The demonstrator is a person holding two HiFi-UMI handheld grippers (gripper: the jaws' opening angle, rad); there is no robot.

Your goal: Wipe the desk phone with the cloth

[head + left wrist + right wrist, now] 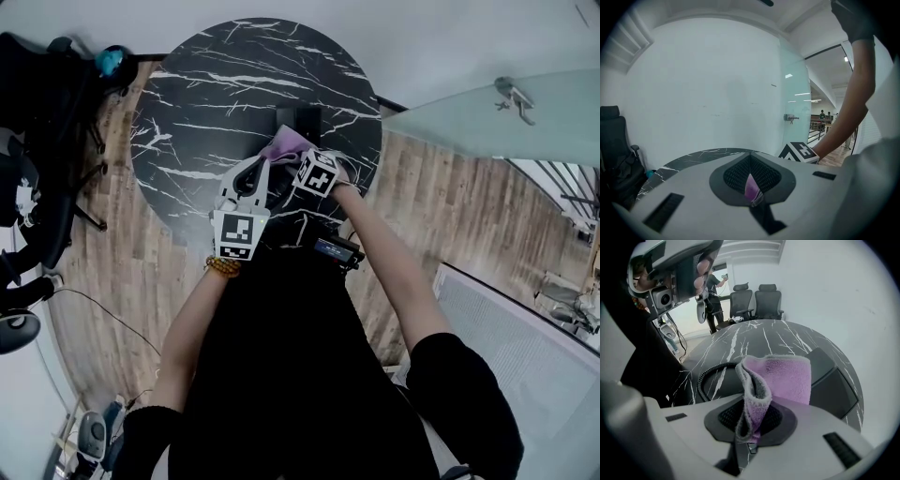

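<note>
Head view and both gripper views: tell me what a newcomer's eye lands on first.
The purple cloth stands out most: the right tool is shut on a fold of it, holding it close over the dark desk phone. The left tool pinches a small purple corner of it too. Everything happens on a round black table with white marble veins.

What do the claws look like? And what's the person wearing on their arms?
The left claw and the right claw are pale grey plastic with dark, mesh-patterned pads. On top of each sits a cube with black-and-white square markers: the left cube and the right cube. The person wears a black short-sleeved top and an orange beaded bracelet on the left wrist.
</note>
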